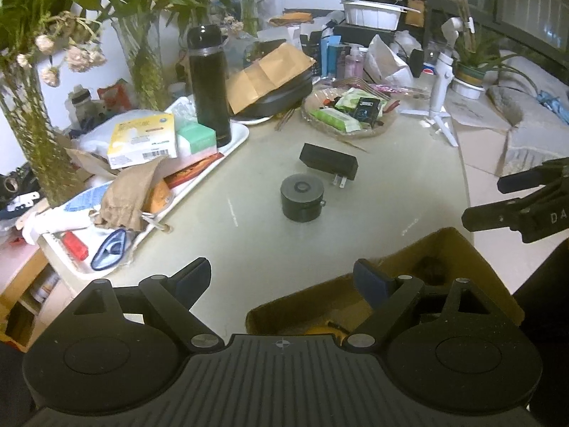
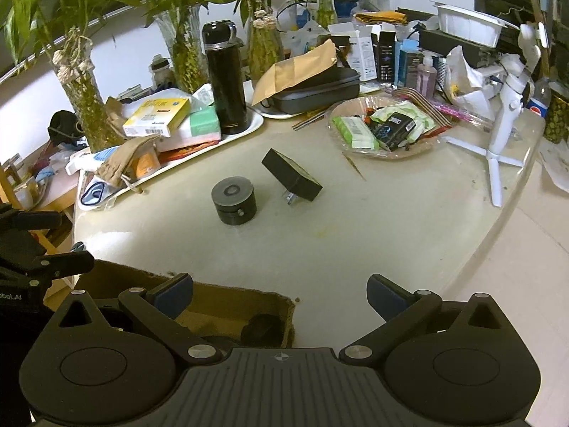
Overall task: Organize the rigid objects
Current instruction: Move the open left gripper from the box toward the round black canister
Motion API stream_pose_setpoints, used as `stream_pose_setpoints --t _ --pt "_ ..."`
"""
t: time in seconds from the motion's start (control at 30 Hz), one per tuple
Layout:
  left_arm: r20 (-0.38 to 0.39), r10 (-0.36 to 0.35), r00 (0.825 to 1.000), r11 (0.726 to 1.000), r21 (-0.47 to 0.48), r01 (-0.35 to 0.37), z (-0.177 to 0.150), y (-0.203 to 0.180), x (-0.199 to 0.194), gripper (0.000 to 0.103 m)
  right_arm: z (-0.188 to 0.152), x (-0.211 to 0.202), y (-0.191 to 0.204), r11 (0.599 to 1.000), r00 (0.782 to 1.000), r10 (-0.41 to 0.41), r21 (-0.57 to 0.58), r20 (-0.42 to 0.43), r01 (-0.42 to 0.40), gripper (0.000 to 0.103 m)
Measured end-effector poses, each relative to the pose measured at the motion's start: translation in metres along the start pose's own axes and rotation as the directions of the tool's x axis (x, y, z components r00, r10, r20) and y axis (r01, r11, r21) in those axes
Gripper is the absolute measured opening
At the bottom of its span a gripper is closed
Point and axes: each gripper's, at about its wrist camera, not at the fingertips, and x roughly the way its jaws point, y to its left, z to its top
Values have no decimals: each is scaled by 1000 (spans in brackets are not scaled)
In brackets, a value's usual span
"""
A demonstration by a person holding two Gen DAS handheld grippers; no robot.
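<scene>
A black round puck (image 1: 302,202) (image 2: 233,200) and a black plug adapter (image 1: 329,164) (image 2: 291,175) with its prongs toward me lie side by side on the pale table. A cardboard box (image 1: 441,249) (image 2: 227,300) with dark items inside sits at the near table edge. My left gripper (image 1: 281,279) hangs open above the box's left rim, nothing between its fingers. My right gripper (image 2: 279,293) is open too, over the box's right end and bare table, well short of both objects. The right gripper (image 1: 490,195) also shows at the right edge of the left wrist view.
A white tray (image 1: 234,142) holds a black flask (image 1: 209,85), boxes and a brown pouch. A wicker bowl (image 1: 313,115) of packets, a white tripod stand (image 2: 498,135) and vases of bamboo (image 2: 185,53) crowd the back. The table edge curves away at the right.
</scene>
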Motion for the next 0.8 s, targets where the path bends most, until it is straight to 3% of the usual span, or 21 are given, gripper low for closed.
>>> stream_pose_setpoints --t 0.5,0.8 --pt "-12 -32 999 999 26 32 21 3 35 88 6 20 -17 999 1000 -20 37 -21 21 103" --pt "-22 -98 995 995 26 99 36 8 61 87 7 29 -19 999 999 -22 43 -30 23 103"
